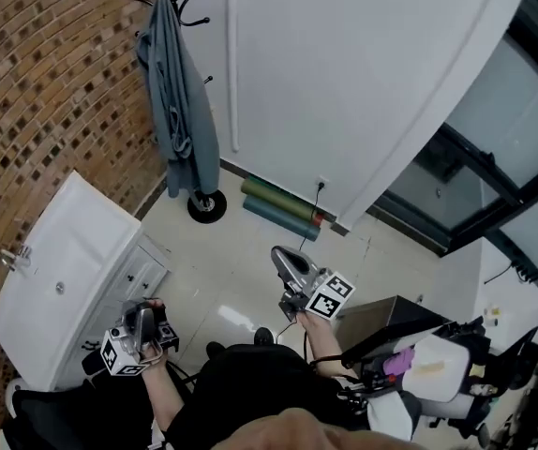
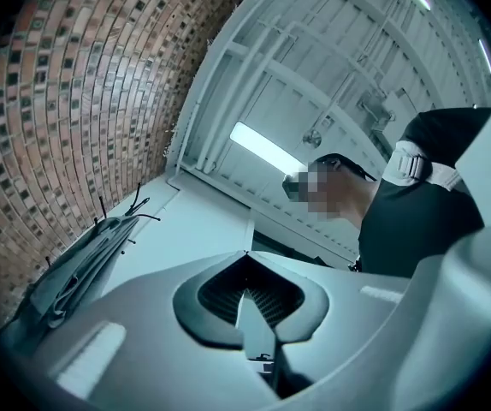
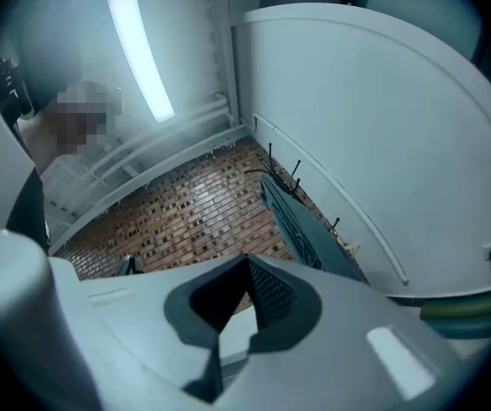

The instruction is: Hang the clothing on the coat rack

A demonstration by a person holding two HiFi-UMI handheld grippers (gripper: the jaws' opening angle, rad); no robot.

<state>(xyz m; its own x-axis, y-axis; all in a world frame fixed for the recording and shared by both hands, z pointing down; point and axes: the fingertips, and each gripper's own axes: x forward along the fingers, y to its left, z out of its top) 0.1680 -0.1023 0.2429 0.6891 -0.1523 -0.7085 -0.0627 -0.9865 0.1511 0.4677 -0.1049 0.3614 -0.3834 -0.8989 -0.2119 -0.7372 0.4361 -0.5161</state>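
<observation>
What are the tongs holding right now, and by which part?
Nothing: left tongs and right tongs are both shut and empty. The garment hangs on the coat rack.

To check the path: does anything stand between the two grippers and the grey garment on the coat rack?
Nothing visible. Only floor lies between the left gripper, the right gripper and the garment, which hangs on the coat rack. The cabinet stands aside.

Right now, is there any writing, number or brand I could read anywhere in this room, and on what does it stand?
No readable words, numbers or brands in any view.
Left marker cube: black-and-white square pattern, no letters.
Right marker cube: the same kind of pattern, no letters.
</observation>
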